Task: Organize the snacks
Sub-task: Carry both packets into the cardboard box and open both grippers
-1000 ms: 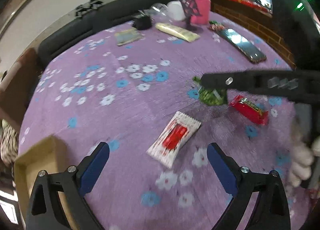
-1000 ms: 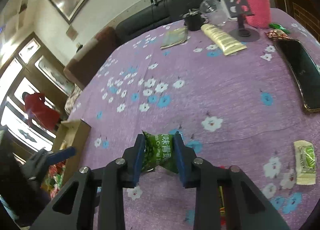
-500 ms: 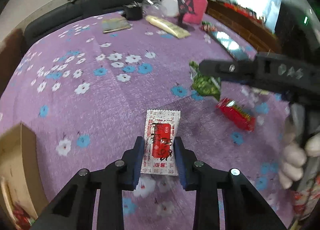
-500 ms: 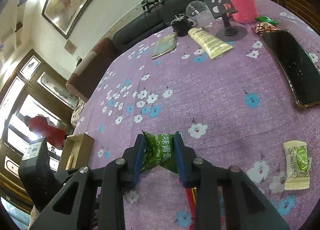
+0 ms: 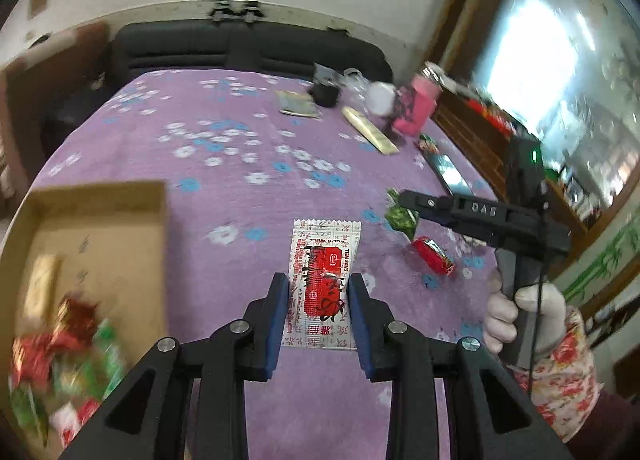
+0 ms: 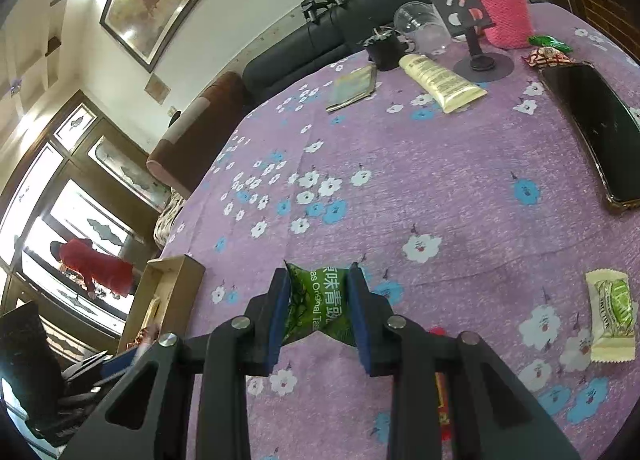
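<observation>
The left gripper (image 5: 318,294), wide open a second ago, is now closed on the red-and-white sachet (image 5: 323,280), lifted beside the cardboard box (image 5: 100,228). The green candy (image 6: 320,306) is still clamped by the right gripper (image 6: 318,300) above the desk (image 6: 460,180).

1. The left gripper (image 5: 318,310) has its blue pads (image 5: 276,314) pressed on both long edges of a red and white sachet (image 5: 324,280); its jaws have just been closing, with the sachet between them.
2. The sachet extends forward past the fingertips, over the purple flowered tablecloth (image 5: 224,148).
3. A cardboard box (image 5: 100,236) lies left of the fingers, with blurred wrapped snacks (image 5: 60,364) inside.
4. Right of the fingers, the right gripper (image 5: 404,208) holds a green packet (image 5: 400,218), its handle in a gloved hand (image 5: 524,316).
5. A red candy (image 5: 432,256) lies just below that packet.
</observation>
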`<state>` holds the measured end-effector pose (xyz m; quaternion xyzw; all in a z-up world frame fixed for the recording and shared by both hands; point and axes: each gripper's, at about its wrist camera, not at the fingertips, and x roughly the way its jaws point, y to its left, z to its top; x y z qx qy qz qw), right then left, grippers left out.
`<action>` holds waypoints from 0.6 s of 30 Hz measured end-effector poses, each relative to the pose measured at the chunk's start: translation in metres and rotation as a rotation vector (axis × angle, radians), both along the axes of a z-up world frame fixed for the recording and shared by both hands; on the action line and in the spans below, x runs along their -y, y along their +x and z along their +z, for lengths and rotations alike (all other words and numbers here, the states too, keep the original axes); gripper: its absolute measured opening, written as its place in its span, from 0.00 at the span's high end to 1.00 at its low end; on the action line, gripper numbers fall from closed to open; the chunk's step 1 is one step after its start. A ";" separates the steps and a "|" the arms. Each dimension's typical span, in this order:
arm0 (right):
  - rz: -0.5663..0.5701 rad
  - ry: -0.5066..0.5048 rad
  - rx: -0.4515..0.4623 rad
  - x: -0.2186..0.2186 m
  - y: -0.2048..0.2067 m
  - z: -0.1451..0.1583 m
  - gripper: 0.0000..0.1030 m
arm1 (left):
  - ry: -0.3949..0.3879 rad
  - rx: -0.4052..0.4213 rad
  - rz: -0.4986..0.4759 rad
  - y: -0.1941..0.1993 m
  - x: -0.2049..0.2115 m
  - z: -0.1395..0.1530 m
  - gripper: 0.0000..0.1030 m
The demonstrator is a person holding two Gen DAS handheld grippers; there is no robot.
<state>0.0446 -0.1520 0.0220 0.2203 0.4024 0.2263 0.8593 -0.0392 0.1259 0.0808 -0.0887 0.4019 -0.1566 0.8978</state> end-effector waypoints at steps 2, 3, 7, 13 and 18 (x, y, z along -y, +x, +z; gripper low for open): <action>0.005 -0.002 0.004 -0.003 -0.003 0.001 0.72 | -0.048 0.009 0.051 -0.012 -0.022 0.004 0.70; 0.007 0.000 0.004 -0.005 -0.004 0.001 0.72 | -0.060 0.014 0.068 -0.017 -0.029 0.005 0.70; 0.014 -0.010 0.028 -0.018 -0.015 0.010 0.72 | -0.084 0.030 0.144 -0.032 -0.067 0.008 0.70; 0.095 0.001 0.069 -0.058 -0.040 0.036 0.72 | -0.105 0.041 0.227 -0.047 -0.114 0.005 0.70; 0.207 0.009 0.066 -0.117 -0.048 0.055 0.72 | -0.089 0.051 0.273 -0.048 -0.141 0.004 0.70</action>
